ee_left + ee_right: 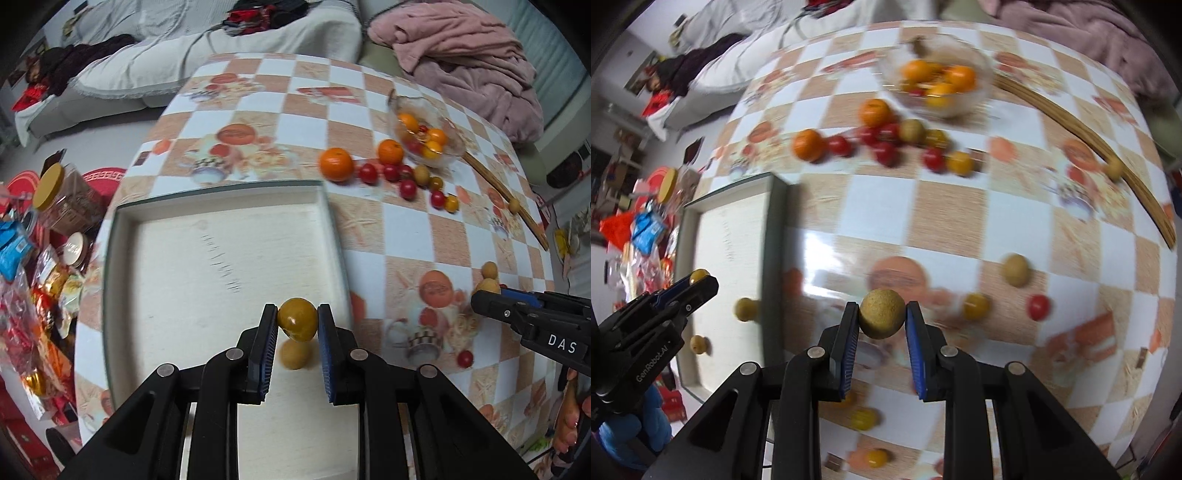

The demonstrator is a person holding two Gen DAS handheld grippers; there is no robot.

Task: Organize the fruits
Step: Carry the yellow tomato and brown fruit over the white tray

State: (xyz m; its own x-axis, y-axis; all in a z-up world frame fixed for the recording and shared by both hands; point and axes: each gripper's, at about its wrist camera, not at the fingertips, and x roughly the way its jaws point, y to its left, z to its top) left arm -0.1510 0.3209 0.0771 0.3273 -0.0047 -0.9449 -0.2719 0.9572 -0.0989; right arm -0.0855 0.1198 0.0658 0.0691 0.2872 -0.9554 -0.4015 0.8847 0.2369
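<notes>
My left gripper [297, 314] is shut on an olive-yellow cherry tomato [297, 325], held above the white tray [221, 192]. A tan round fruit [294, 355] lies in the tray just below it. My right gripper [881, 308] is shut on a rough tan round fruit [881, 319] over the checkered table, right of the tray [777, 221]. Two small fruits [746, 309] [699, 344] lie in the tray. Oranges [336, 164], red cherry tomatoes [368, 172] and yellow ones lie loose near a glass bowl [448, 149] of fruit.
A wooden strip [498, 184] lies along the table's right side. More loose fruits [1015, 270] [1038, 307] lie near my right gripper. Snack bags and jars [48, 221] crowd the floor to the left. A sofa and a pink blanket [461, 48] stand behind the table.
</notes>
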